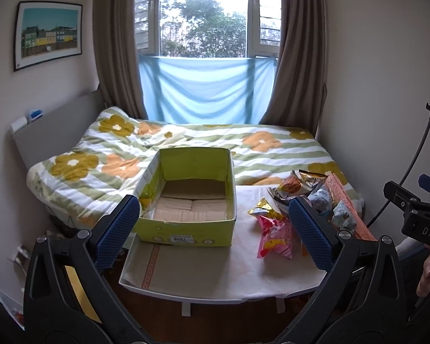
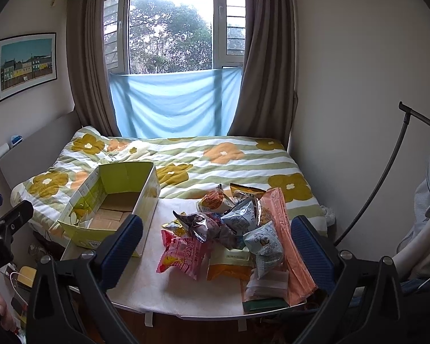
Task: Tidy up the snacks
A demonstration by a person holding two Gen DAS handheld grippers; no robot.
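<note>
An open, empty yellow-green cardboard box (image 1: 186, 197) sits on the left of a small white table (image 1: 203, 275); it also shows in the right wrist view (image 2: 111, 200). A pile of snack packets (image 2: 232, 235) lies on the table's right side, with a pink packet (image 2: 180, 255) in front and a long salmon-coloured pack (image 2: 289, 240) at the right; the pile also shows in the left wrist view (image 1: 298, 203). My left gripper (image 1: 215, 232) is open and empty, held before the box. My right gripper (image 2: 218, 246) is open and empty, held before the pile.
A bed with a flowered striped quilt (image 1: 186, 140) lies behind the table, under a window with brown curtains (image 2: 86, 66). A black curved stand (image 2: 387, 177) rises at the right wall. Clutter lies on the floor at the left (image 2: 23, 281).
</note>
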